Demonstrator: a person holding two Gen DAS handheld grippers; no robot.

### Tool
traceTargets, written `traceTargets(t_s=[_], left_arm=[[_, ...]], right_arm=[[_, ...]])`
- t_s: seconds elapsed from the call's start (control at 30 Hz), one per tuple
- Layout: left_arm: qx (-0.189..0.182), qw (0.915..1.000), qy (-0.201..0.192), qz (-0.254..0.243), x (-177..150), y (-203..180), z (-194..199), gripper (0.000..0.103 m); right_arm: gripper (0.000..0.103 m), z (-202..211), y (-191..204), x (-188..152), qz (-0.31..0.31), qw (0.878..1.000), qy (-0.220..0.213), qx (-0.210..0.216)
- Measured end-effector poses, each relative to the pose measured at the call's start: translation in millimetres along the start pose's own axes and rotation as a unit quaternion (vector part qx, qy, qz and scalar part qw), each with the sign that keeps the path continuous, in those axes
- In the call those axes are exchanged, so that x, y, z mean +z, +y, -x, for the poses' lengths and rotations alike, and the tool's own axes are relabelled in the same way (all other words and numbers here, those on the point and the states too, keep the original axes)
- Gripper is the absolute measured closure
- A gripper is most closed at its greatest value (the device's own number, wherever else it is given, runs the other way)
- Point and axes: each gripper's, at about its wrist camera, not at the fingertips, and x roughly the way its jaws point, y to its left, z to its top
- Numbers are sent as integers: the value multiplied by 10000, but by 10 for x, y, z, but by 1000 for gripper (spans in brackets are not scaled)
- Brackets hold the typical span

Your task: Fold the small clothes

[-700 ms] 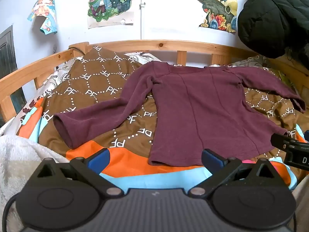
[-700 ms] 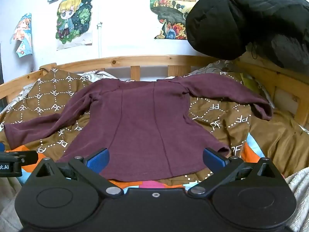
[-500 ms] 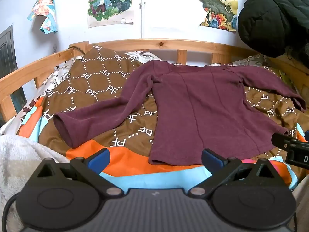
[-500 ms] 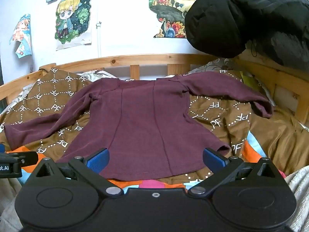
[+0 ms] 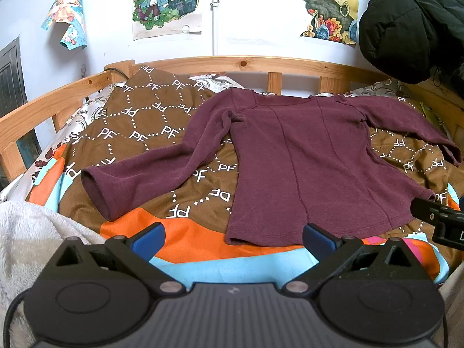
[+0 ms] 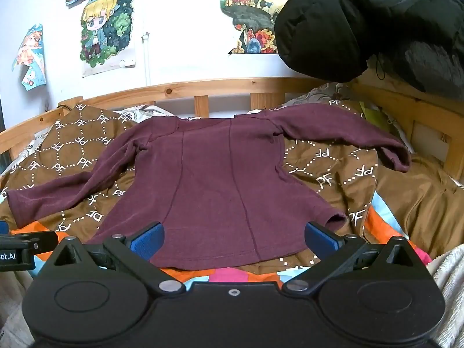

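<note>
A dark red long-sleeved shirt [image 5: 304,162] lies flat on a bed, spread on a brown blanket with white "PF" letters and dotted shapes [image 5: 139,121]. Both sleeves are stretched out to the sides. The bottom edge of the shirt is the part nearest to the cameras. Under that edge, the blanket has orange and light blue stripes [image 5: 203,249].

The left gripper [image 5: 232,239] hangs just in front of the left bottom corner of the shirt. Its blue-tipped fingers [image 5: 146,237] are wide open and hold nothing. The right gripper [image 6: 232,239] hangs over the bottom edge of the shirt. Its fingers [image 6: 146,237] are wide open too, and nothing is in them. Neither gripper touches the shirt.

A wooden bed rail [image 5: 246,62] runs behind the shirt. A puffy black jacket [image 6: 377,20] hangs at the top right. Cartoon posters [image 5: 165,0] are stuck on the white wall. A fuzzy white blanket [image 5: 32,232] lies at the left near corner.
</note>
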Motion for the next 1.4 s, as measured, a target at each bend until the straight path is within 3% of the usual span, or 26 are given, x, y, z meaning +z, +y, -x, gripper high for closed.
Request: traceTargets(t_s=[1.4], left_arm=[[-3,10000,15,-2,4,5,-4,1]], right_arm=[[0,41,69,-40,-52,10000,51,19]])
